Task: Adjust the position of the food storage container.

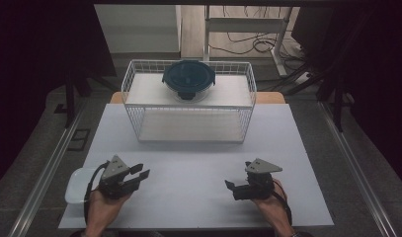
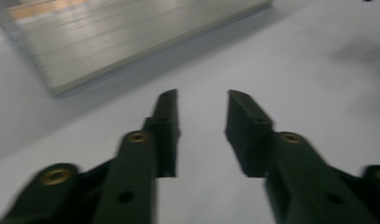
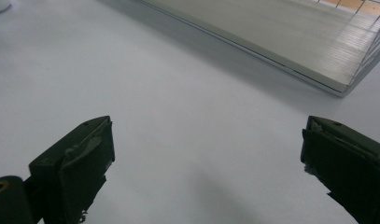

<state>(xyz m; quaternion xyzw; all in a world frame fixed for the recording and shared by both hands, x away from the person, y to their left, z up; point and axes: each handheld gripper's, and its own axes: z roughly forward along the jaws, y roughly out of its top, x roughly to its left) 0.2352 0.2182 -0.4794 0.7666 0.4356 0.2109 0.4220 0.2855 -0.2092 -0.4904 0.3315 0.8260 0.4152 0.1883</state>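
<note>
Matt white table [image 1: 198,187]; white wire rack [image 1: 188,98], seemingly metal.

High cam overhead; both gripper cams low, sharing wire rack [image 1: 188,101].

Table top [image 1: 188,148]: pale grey-white, plain.
Wire rack [image 1: 139,74]: white grid of thin wire, white shelf boards.
Round container [image 1: 188,79]: dark teal-blue lid, clear body.
Tub by the left hand [image 1: 76,183]: milky white.
Left gripper [image 1: 138,174]: black jaws, grey plate.
Right gripper [image 1: 233,190]: black, grey plate.
</note>
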